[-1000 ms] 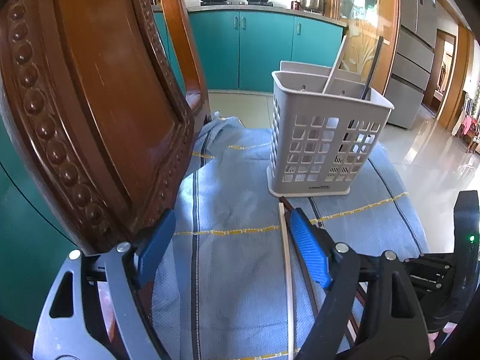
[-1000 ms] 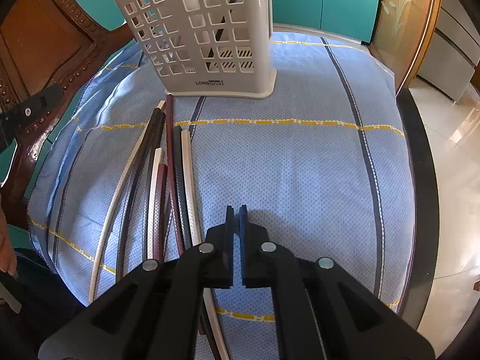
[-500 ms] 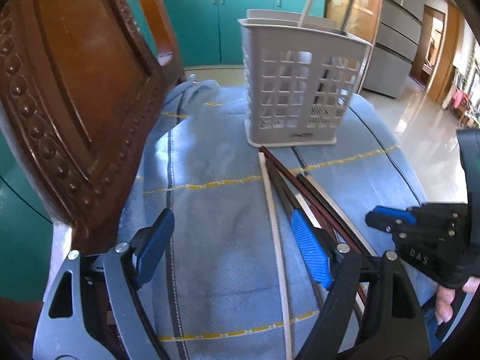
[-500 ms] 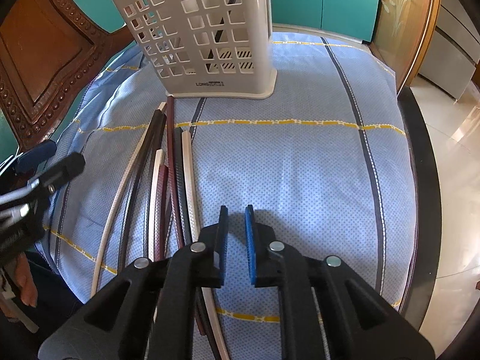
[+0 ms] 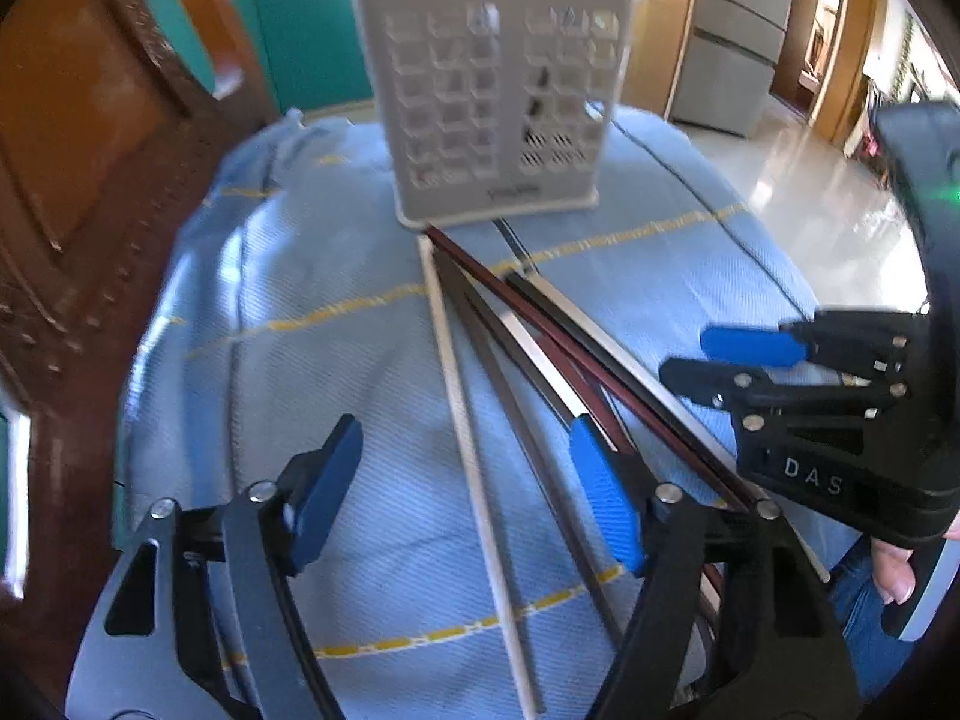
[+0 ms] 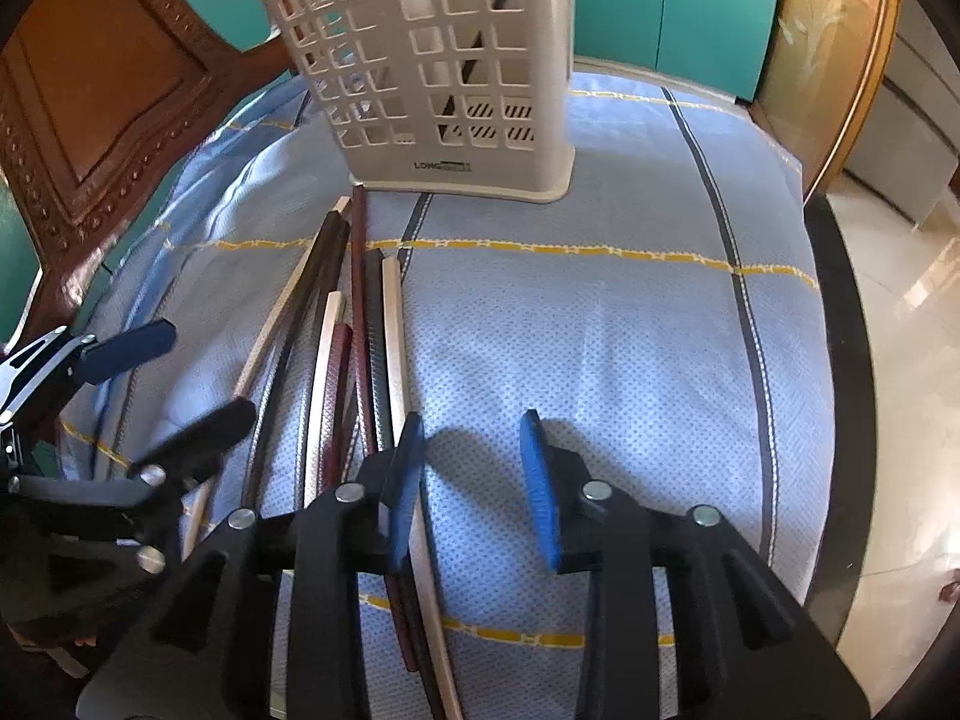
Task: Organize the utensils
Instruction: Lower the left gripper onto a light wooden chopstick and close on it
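Note:
Several long chopsticks, cream, dark brown and black, lie side by side on a blue cloth in front of a white perforated utensil basket that holds a few sticks. In the left wrist view the chopsticks fan out below the basket. My left gripper is open, low over the cream and dark sticks; it also shows in the right wrist view. My right gripper is open and empty just right of the chopstick bundle; it also shows in the left wrist view.
A carved wooden chair back stands close on the left. The table's dark rim curves along the right. Teal cabinets and a shiny floor lie beyond.
My right gripper has opened from shut. My left gripper has moved right and forward, from beside the chair to over the chopsticks, and now faces the basket.

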Demonstrator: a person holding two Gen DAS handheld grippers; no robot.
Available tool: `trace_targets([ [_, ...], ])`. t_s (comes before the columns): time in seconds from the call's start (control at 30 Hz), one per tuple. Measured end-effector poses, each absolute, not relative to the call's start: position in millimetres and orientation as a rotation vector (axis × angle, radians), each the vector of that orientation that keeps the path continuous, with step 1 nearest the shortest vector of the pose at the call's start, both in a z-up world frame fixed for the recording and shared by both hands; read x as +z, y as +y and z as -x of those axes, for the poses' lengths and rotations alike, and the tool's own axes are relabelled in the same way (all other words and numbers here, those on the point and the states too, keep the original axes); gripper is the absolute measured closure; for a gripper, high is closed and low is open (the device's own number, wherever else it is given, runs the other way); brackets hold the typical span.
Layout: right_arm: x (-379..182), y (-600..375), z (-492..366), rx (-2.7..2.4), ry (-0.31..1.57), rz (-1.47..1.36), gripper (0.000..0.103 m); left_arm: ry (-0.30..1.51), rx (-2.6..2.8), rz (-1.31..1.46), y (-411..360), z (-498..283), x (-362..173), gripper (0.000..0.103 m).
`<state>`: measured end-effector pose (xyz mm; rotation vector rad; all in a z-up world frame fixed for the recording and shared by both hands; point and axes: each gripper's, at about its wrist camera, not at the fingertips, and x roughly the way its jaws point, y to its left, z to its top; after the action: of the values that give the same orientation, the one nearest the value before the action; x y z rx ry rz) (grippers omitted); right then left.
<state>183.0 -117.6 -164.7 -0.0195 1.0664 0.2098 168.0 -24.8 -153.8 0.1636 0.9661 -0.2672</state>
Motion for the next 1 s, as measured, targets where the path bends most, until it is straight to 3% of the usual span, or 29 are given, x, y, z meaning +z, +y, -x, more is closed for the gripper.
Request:
trace_targets([
  [0.17,-164.2,-115.3,-182.1,0.197,1.055,0.064,0.072,1.025,-0.281,-0.160,-29.0,-169.6,-171.7,0.040],
  [0.27,-163.5,-117.1,-182.7,0.177,1.046,0.078,0.089,1.034,-0.289,-0.148,-28.5,-170.3,-171.1,0.043],
  [0.37,-163.5,-119.2,-183.2,0.174,1.046,0.078,0.097,1.031,-0.294,-0.149,-28.6,-169.8,-170.0,0.048],
  [0.67,-159.5,-125.8,-182.7,0.156,1.027,0.066,0.101,1.035,-0.321,-0.128,-24.8,-171.3,-165.4,0.072],
  [1.0,-153.1,-143.8,-183.7,0.133,1.023,-0.004,0.101,1.035,-0.318,-0.093,-19.2,-170.3,-162.2,0.072],
])
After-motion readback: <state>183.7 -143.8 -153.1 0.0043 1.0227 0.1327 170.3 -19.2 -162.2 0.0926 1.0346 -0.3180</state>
